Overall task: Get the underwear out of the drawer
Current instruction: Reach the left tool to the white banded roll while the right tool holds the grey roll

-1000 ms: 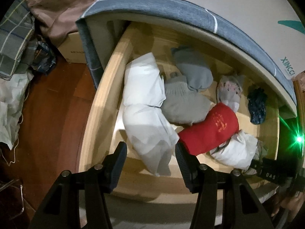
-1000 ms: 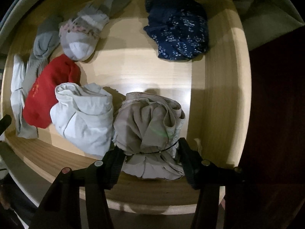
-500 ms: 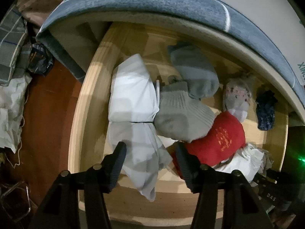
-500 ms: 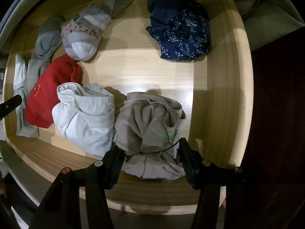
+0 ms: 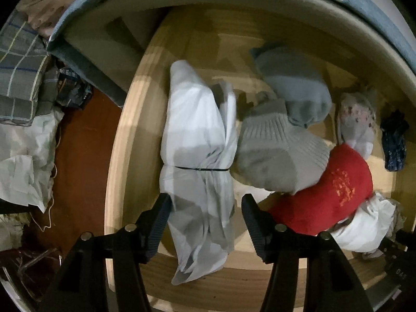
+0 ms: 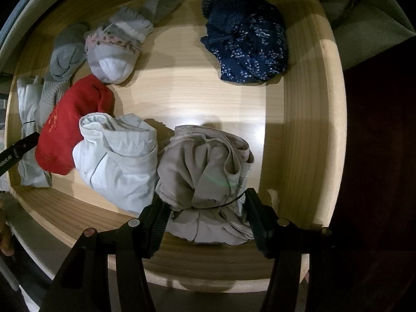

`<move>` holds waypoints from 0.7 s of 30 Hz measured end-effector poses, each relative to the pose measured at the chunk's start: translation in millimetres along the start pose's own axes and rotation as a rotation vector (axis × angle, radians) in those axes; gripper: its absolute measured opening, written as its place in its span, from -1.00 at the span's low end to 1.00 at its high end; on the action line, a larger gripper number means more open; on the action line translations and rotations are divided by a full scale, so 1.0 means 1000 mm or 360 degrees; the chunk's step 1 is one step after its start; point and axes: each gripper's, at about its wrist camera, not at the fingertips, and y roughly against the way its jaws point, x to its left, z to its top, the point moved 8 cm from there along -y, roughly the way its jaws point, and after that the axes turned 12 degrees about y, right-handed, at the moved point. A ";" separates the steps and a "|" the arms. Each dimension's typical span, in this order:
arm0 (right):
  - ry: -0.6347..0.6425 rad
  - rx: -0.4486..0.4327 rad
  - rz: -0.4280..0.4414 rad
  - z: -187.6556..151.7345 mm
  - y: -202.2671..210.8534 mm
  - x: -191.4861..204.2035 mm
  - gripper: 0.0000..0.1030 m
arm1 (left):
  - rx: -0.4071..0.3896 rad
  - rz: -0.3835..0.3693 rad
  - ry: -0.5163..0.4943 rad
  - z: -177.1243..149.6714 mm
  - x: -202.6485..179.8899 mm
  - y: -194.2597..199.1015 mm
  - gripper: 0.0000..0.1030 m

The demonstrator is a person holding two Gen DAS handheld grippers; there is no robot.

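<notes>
Wooden drawer (image 6: 301, 119), bare floor mid-right | left gripper (image 5: 206, 208) jaws just widened, straddling white tied underwear bundle (image 5: 197, 140) by left wall, not pressing | right gripper (image 6: 205, 208) pads against beige tied bundle (image 6: 205, 171) near front wall | left view only: clutter outside | red sock (image 5: 327, 192), grey socks (image 5: 280, 153) crowd between.

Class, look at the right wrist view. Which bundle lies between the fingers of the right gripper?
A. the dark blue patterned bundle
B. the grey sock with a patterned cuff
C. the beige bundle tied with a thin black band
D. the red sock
C: the beige bundle, tied with a thin black band, sits between the fingers of the right gripper, while the other three lie farther back in the drawer.
</notes>
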 end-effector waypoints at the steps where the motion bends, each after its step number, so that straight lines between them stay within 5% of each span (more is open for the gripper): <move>1: 0.0001 0.0001 0.0000 0.000 0.000 0.000 0.07 | 0.0011 0.0001 -0.0002 -0.002 -0.002 -0.001 0.13; 15: 0.0000 -0.0010 0.0017 0.001 0.000 0.002 0.10 | 0.0026 0.0158 -0.0216 -0.007 -0.025 -0.003 0.01; 21: -0.0001 -0.0017 0.0027 -0.001 0.003 0.003 0.11 | -0.0005 0.0142 -0.0250 -0.006 -0.030 0.005 -0.35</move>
